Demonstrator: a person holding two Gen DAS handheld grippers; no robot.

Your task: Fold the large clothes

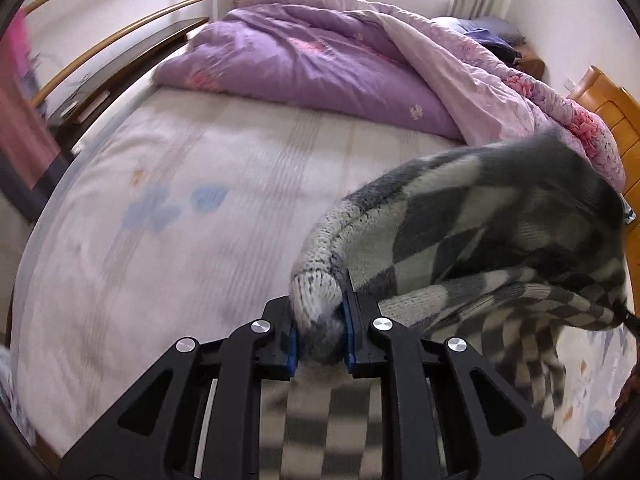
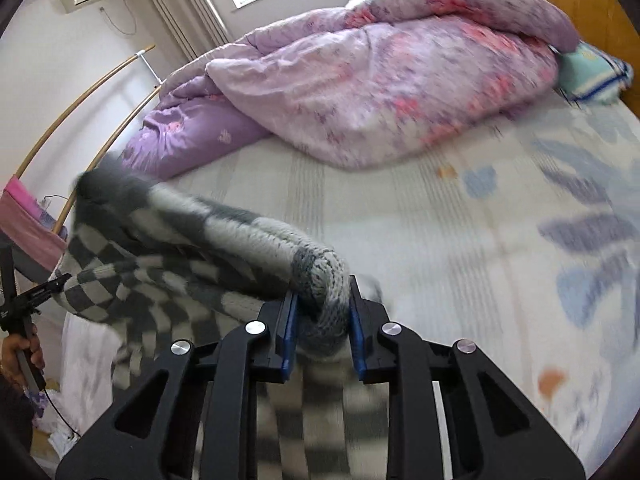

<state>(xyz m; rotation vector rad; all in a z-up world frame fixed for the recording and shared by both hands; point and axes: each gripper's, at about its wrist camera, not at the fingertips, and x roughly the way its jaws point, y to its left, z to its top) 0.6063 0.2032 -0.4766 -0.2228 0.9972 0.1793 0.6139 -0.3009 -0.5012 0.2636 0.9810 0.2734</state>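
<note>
Both grippers are clenched on the checked sweater [image 1: 472,240]: left gripper [image 1: 320,328] and right gripper [image 2: 320,320] each pinch a bunched knit edge. Garment hangs lifted above the bed sheet [image 1: 200,184], not yet spread. No fold visible; task appears at its start.

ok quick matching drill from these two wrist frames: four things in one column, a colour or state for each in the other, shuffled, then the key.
Things:
1. sweater
2. duvet
3. left gripper
4. bed sheet

Colour or state:
A. pale, with blue flower prints
B. grey and white checks, knitted
C. purple and pink, heaped at the far side of the bed
D. shut on a bunched knit edge

Pairs: 1-B, 2-C, 3-D, 4-A
</note>
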